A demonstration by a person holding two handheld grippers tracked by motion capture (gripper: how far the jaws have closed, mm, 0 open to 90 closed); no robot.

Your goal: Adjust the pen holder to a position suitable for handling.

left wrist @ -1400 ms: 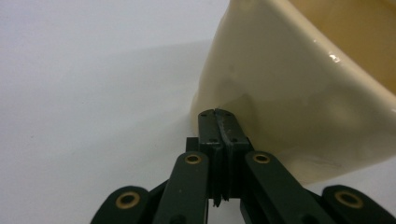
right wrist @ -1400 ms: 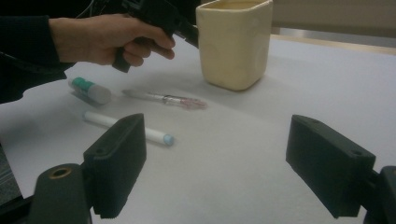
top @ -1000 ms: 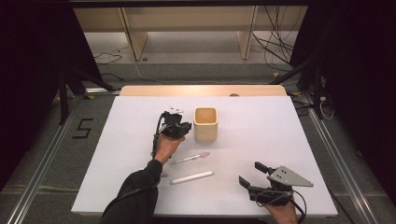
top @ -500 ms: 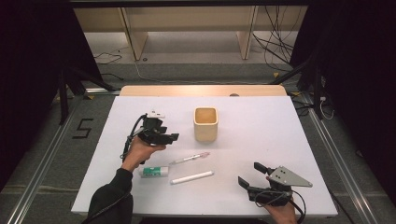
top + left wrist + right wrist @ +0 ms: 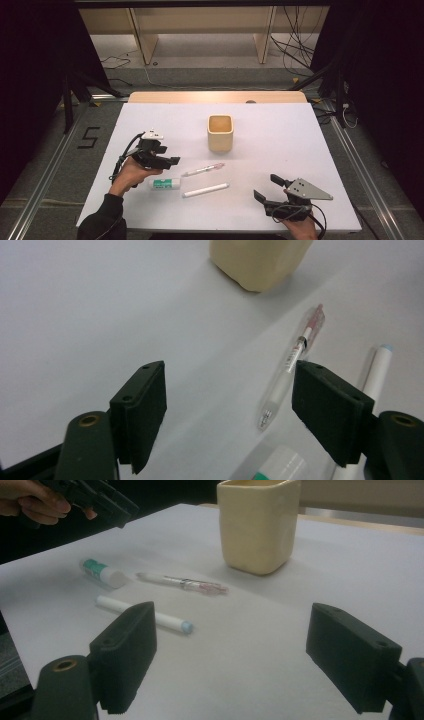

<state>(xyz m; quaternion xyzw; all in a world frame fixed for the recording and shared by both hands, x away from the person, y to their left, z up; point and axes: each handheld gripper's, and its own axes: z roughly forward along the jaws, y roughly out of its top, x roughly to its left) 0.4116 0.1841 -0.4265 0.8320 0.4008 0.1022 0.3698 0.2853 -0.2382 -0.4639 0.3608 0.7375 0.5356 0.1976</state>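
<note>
My left gripper (image 5: pixel 171 161) hovers over the table's left half, pointing right toward a green-labelled white tube (image 5: pixel 166 184). Its jaws have just been opening and now stand open with nothing between them (image 5: pixel 230 390). Beyond them lie a clear pen with a pink end (image 5: pixel 292 365), a white marker (image 5: pixel 376 374) and a cream cup (image 5: pixel 257 260). My right gripper (image 5: pixel 267 189) rests at the near right edge, open and empty (image 5: pixel 225 645), and faces the cup (image 5: pixel 259 525), pen (image 5: pixel 182 584), marker (image 5: pixel 145 614) and tube (image 5: pixel 102 572).
The cream cup (image 5: pixel 220 132) stands upright near the middle of the white table (image 5: pixel 300 145). The pen (image 5: pixel 203 170) and marker (image 5: pixel 205 190) lie side by side in front of it. Wooden shelving and cables sit past the far edge.
My left hand has drawn back from beside the cup, moving left and toward the near side. The tube, covered by the forearm before, now shows. The right gripper has stayed put.
</note>
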